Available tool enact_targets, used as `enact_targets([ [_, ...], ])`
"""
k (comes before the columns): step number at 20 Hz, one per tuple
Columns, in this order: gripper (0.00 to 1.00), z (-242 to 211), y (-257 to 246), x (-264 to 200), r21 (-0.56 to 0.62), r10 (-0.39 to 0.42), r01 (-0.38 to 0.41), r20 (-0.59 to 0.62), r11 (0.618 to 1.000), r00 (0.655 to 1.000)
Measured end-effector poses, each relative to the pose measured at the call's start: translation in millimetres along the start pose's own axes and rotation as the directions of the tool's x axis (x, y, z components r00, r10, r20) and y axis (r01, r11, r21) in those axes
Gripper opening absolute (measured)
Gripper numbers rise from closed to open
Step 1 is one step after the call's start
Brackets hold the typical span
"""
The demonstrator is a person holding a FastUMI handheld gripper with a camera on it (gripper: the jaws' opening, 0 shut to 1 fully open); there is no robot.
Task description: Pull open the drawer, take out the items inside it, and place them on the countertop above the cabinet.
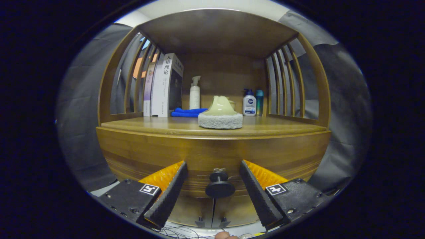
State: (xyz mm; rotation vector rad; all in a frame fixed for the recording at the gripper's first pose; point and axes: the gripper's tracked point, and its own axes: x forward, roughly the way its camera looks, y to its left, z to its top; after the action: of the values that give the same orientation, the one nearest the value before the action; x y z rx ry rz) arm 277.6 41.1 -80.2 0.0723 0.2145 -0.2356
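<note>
The gripper is released, its two fingers spread to either side of the single knob on the shut drawer, touching neither side. To grip well, centre the knob between the fingers and clench behind its disc before any straight pull; the drawer's contents are hidden. The counter carries three books, three bottles, one blue cloth and one sponge near its front edge.

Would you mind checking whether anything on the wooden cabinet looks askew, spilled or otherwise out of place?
Nothing stands out. The books, white spray bottle and two small bottles stand upright on the wooden countertop; no spill shows. The drawer's black round knob sits centred between the gripper's open jaws.
</note>
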Motion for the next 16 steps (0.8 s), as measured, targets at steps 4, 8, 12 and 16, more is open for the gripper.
enact_targets([
  [4, 1.0, 0, 0, 0, -0.001, 0.001, -0.001, 0.015, 1.0, 1.0],
  [8, 1.0, -4, 2, -2, 0.003, 0.003, -0.003, -0.023, 1.0, 1.0],
  [12, 1.0, -1, 6, -35, -0.027, 0.042, -0.042, -0.003, 0.999, 0.999],
  [16, 1.0, 23, 2, -95, -0.042, 0.075, -0.072, 0.065, 0.996, 0.995],
])
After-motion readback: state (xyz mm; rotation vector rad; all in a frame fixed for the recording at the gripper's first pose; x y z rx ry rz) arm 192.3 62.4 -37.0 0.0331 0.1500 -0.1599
